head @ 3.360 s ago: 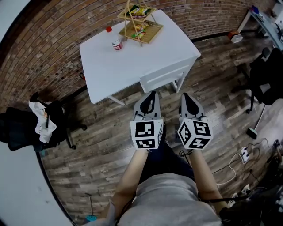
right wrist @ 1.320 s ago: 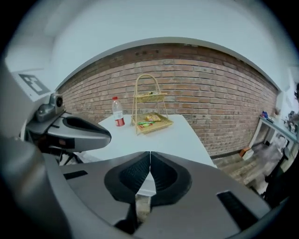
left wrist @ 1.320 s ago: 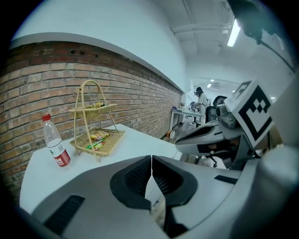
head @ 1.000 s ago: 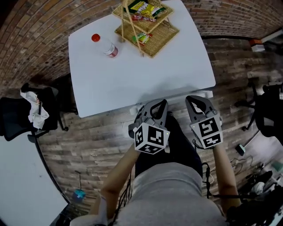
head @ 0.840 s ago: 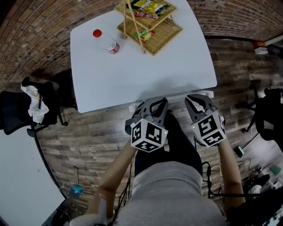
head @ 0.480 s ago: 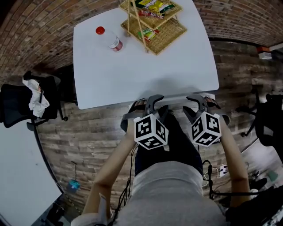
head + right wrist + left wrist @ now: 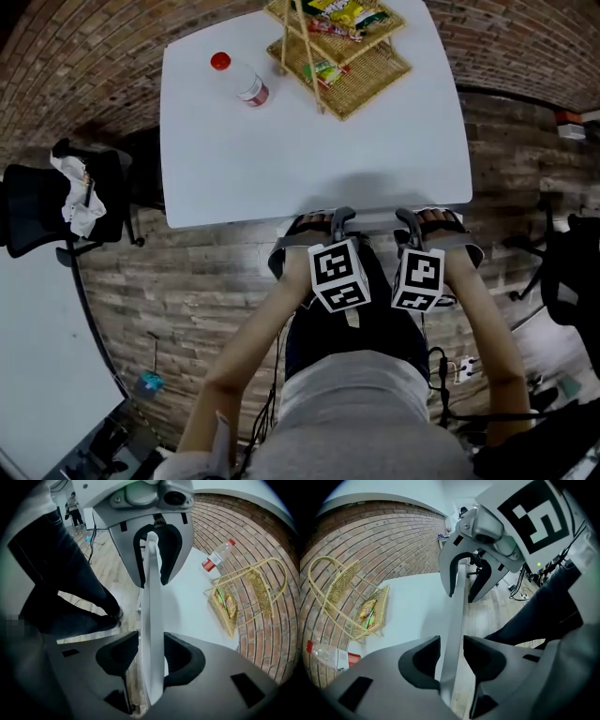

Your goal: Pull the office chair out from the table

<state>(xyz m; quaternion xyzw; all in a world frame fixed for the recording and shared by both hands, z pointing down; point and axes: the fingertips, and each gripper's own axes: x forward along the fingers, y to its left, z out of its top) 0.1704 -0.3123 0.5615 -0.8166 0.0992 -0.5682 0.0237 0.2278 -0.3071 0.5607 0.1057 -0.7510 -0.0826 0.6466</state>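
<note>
so far, by my reading, the pull has not begun: neither pair of jaws has any part of a chair in it. the left gripper stands wide open. what runs up between its pads is the thin white near edge of the table, with a sliver of gap on either side as far as i can make out. so it straddles the edge rather than pinching it. the right gripper is opening, its jaws already wide, and the same edge stands between them. the board fills most of the gap there, close to both pads, but i judge it not clamped. each gripper's view shows the other one astride the same edge further along. in the head view the two sit side by side at the near rim, pointing steeply down, with the person's legs just behind them.

out from there, the tabletop carries a bottle with a red cap and a wicker stand holding snack packets. both are toward the far side, well apart from the grippers. a black office chair with a white cloth draped on it stands off the table's left side, not tucked under it and well apart from both grippers. another dark chair shows at the right margin. which of them the task means i cannot tell. what is left, as i judge it, is all of it: getting hold of the chair and drawing it away.
</note>
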